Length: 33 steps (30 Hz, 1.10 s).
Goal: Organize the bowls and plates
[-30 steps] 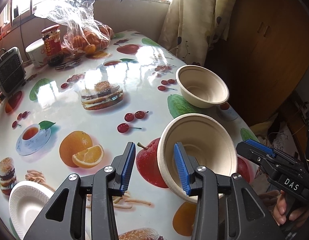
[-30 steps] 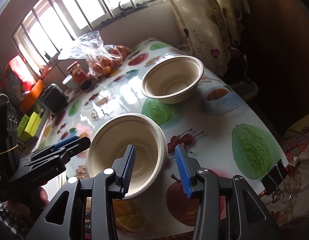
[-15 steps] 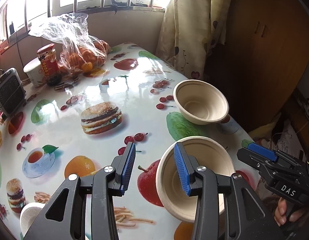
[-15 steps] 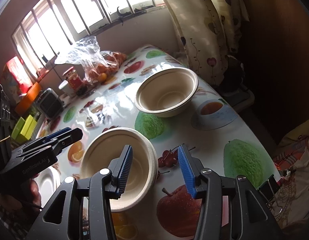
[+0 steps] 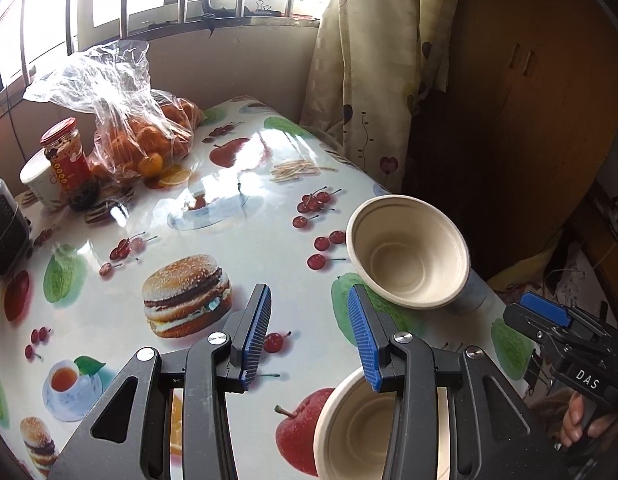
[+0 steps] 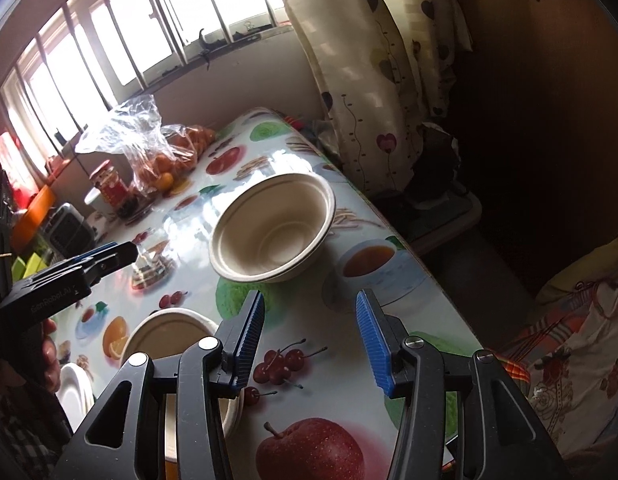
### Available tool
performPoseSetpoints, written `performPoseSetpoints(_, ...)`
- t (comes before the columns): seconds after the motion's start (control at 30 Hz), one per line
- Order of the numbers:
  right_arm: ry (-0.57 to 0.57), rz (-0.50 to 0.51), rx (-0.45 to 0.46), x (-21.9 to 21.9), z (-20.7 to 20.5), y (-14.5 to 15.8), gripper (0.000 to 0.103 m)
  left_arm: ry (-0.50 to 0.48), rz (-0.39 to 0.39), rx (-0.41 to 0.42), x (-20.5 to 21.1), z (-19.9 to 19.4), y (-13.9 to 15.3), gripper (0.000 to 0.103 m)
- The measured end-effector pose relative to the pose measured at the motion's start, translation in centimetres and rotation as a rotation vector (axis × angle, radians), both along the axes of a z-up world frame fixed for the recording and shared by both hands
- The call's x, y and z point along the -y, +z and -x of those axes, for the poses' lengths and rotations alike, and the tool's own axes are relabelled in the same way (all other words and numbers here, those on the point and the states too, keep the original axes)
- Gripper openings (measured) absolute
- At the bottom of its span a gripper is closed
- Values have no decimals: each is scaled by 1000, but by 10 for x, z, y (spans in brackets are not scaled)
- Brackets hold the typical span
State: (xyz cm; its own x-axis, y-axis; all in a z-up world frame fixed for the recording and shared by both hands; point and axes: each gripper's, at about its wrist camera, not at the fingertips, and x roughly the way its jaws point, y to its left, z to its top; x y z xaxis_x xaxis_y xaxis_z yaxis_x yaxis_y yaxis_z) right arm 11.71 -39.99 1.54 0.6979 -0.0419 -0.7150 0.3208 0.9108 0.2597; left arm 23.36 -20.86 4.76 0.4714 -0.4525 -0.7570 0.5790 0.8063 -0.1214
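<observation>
Two beige paper bowls stand on the fruit-print table (image 5: pixel 269 240). The far bowl (image 5: pixel 407 256) (image 6: pixel 273 232) sits upright near the right edge. The near bowl (image 5: pixel 357 428) (image 6: pixel 169 332) lies low in both views, partly hidden behind a finger. My left gripper (image 5: pixel 309 336) is open above bare tablecloth, its right finger over the near bowl's rim. My right gripper (image 6: pixel 311 344) is open too, with only printed cherries between its blue pads and the near bowl left of it. A white plate (image 6: pixel 75 392) peeks out at the lower left.
A clear bag of oranges (image 5: pixel 141 132), a red-lidded jar (image 5: pixel 65 156) and a white cup (image 5: pixel 37 184) stand at the back by the window. A small black heater (image 5: pixel 5 236) sits at the left. The table's right edge drops toward a curtain (image 5: pixel 373 60) and dark cabinet.
Both grippers have pulled off the near bowl's rim, which now sits lower in each view. The right jaws have widened a little. The far bowl has drawn closer to the centre of both views.
</observation>
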Motion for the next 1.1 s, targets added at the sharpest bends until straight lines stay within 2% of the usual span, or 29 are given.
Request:
performPoseSetpoints(0.3,19,-10,2,19,-25,-6,48,-42,-3,-26,26,-33,-7,42)
performPoseSetpoints(0.43,41,-17,6,22,-35,-11,48,-55,4,-76,37,-46,-19,42)
performPoseSetpoints(0.9,56,-73,-2,30,-55,-26,47,-66,17,-120,52,-59,-34,41)
performPoseSetpoints(1.03,62,-76,-7,29,-58,-30,45,-76,15,-124,54,-60,-36,37)
performPoseSetpoints(1.1,62,-78,-8,29,-60,-31,41,-82,12,-132,57,-61,-38,31)
